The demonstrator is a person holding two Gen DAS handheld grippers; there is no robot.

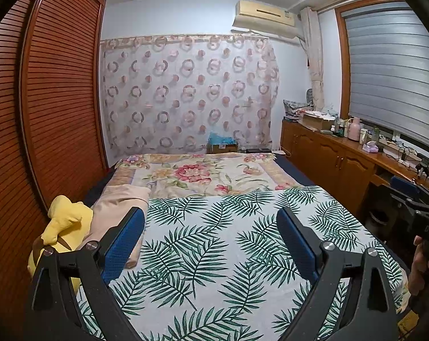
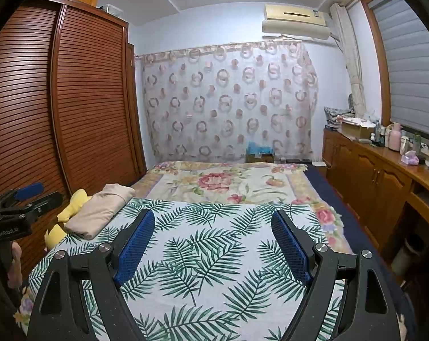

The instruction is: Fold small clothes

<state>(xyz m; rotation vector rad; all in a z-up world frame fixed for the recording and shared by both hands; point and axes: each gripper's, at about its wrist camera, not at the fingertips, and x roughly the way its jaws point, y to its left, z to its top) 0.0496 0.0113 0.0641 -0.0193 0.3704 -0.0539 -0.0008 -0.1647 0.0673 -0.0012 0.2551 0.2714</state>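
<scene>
A folded beige garment (image 1: 117, 207) lies at the left edge of the palm-leaf cloth (image 1: 214, 244), on top of a yellow garment (image 1: 63, 227). Both show in the right wrist view too, the beige one (image 2: 97, 211) over the yellow one (image 2: 72, 203). My left gripper (image 1: 210, 221) is open and empty above the leaf cloth, the clothes just left of its left finger. My right gripper (image 2: 213, 224) is open and empty above the leaf cloth (image 2: 214, 255), the clothes to its left. Each gripper shows at the edge of the other's view: right (image 1: 419, 201), left (image 2: 21, 199).
The leaf cloth covers the near part of a bed with a floral blanket (image 1: 203, 173). A slatted wooden wardrobe (image 1: 52, 85) stands along the left. A wooden cabinet (image 1: 333, 153) with bottles and boxes runs along the right under a window. A patterned curtain (image 1: 186, 93) hangs behind the bed.
</scene>
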